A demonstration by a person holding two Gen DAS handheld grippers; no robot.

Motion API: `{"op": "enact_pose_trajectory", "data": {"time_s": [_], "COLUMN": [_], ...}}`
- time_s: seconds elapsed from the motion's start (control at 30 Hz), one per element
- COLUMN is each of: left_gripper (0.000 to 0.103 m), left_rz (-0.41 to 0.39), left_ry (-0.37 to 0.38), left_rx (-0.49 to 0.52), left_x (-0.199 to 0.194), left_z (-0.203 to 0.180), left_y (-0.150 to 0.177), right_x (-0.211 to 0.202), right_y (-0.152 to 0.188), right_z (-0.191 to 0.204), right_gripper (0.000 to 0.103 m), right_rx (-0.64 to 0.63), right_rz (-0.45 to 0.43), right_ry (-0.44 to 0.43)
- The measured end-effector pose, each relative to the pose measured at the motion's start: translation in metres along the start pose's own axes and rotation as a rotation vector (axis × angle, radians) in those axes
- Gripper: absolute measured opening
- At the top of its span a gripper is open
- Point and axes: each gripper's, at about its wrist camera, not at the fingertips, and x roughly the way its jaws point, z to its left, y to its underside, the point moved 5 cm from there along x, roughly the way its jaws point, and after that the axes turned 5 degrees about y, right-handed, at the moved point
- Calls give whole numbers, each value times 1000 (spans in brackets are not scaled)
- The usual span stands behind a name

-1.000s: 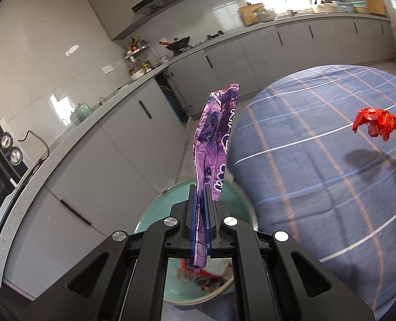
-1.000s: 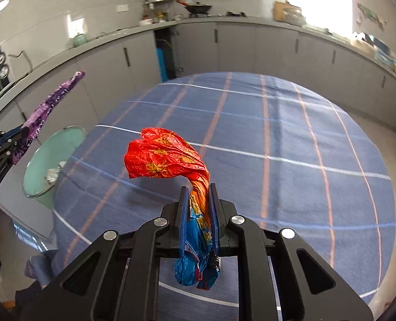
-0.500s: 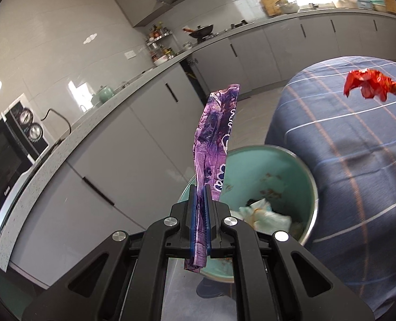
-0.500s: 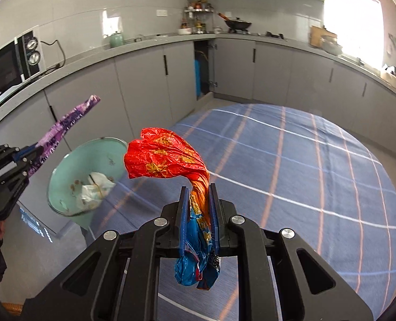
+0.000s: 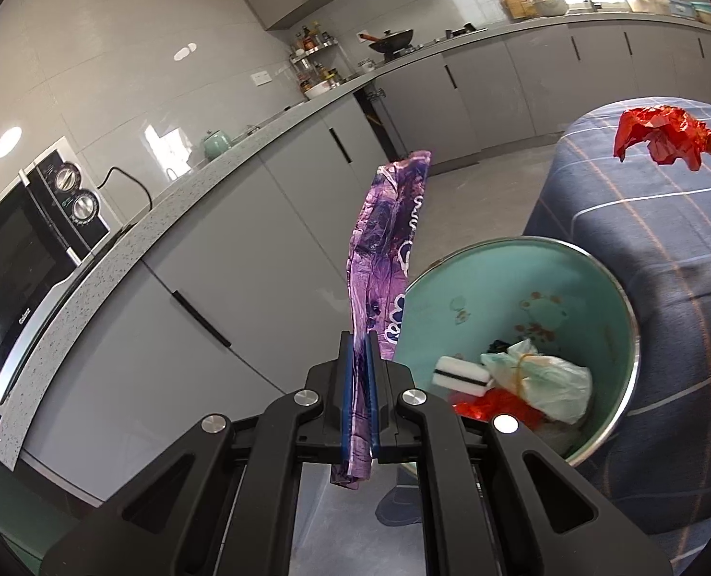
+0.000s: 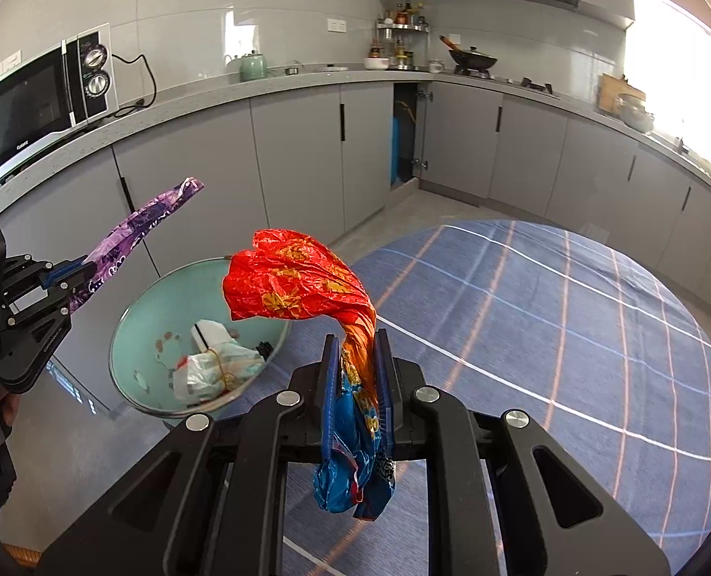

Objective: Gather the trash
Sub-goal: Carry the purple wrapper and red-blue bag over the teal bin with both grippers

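My left gripper (image 5: 360,350) is shut on a long purple wrapper (image 5: 389,240) that stands up from the jaws, just left of a teal trash bin (image 5: 629,317). The bin holds a tied white bag (image 5: 542,379), a white sponge (image 5: 461,369) and red scraps. My right gripper (image 6: 358,350) is shut on a crumpled red and blue snack bag (image 6: 293,283), held above the table edge to the right of the bin (image 6: 130,336). The left gripper (image 6: 63,278) and purple wrapper (image 6: 139,225) also show in the right wrist view. The red bag (image 5: 662,137) shows at the right in the left wrist view.
A round table with a blue plaid cloth (image 6: 571,326) lies right of the bin. Grey cabinets (image 6: 298,163) and a countertop run along the wall, with a microwave (image 6: 39,101), a kettle (image 6: 252,67) and a wok (image 6: 473,60).
Both grippers have swung left toward the bin, which now shows larger and more centred. Both keep hold of their wrappers.
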Motion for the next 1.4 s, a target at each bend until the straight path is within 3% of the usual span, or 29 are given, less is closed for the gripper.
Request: {"op": "enact_pose_trajectory", "data": {"time_s": [0.53,1.4], "left_gripper": [6,6], "left_rz": [24,27], "left_ry": [-13,-109], "left_rx": [-20,-11], "left_x": [6,10], "left_z": [17,31], "left_y": [10,9], "right_x": [17,37], "right_y": [-8,-13], "right_z": [20,47], "right_gripper": [16,16], "right_rx": [-35,-86], "right_rz": [3,-7], "right_ry": [-26,-53]}}
